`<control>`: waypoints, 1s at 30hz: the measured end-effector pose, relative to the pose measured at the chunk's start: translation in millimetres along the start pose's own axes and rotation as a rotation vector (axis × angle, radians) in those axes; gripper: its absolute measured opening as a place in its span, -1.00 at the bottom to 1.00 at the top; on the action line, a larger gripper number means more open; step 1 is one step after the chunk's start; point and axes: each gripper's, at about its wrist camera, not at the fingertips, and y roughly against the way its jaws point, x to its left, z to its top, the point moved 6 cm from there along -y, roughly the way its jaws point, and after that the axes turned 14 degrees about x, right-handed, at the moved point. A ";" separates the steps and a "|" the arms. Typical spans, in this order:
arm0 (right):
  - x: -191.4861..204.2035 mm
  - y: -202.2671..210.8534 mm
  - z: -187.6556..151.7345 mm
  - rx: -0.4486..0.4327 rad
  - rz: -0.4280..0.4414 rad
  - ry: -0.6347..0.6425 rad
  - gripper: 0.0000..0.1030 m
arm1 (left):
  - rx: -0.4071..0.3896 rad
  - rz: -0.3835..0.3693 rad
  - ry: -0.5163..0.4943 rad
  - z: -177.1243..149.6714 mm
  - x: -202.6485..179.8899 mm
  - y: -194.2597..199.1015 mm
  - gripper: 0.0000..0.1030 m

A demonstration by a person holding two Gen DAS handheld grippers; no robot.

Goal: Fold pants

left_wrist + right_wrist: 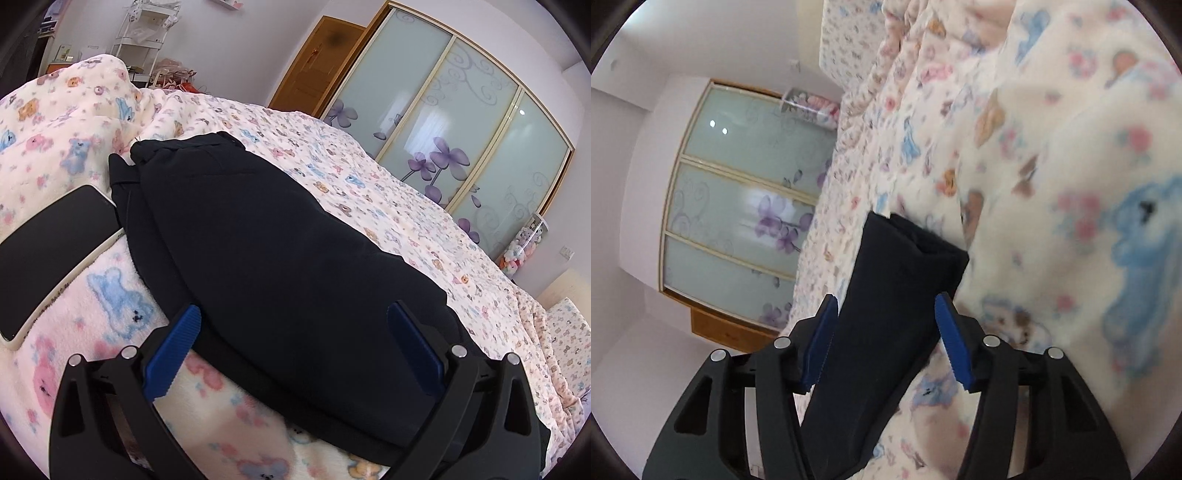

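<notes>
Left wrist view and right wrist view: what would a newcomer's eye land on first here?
The dark folded pants lying on the pastel bear-print blanket, framed by the open left gripper. A black phone lies on the blanket beside them. In the right wrist view, the right gripper straddles the pants without its blue pads pressing; behind stands a wardrobe with purple flowers.

Open patterned bed point(369, 173) right of the dark folded pants point(266, 258), clear passage toward the wardrobe doors point(461, 122), phone point(55, 251) touching the pants' left edge, heaped blanket point(74, 122) crowding the far left, pants filling the gap between both tongs
</notes>
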 end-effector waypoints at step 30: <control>-16.4 -28.4 5.8 -0.036 -0.028 0.013 -0.14 | 0.011 -0.011 0.008 -1.4 0.1 -0.6 0.96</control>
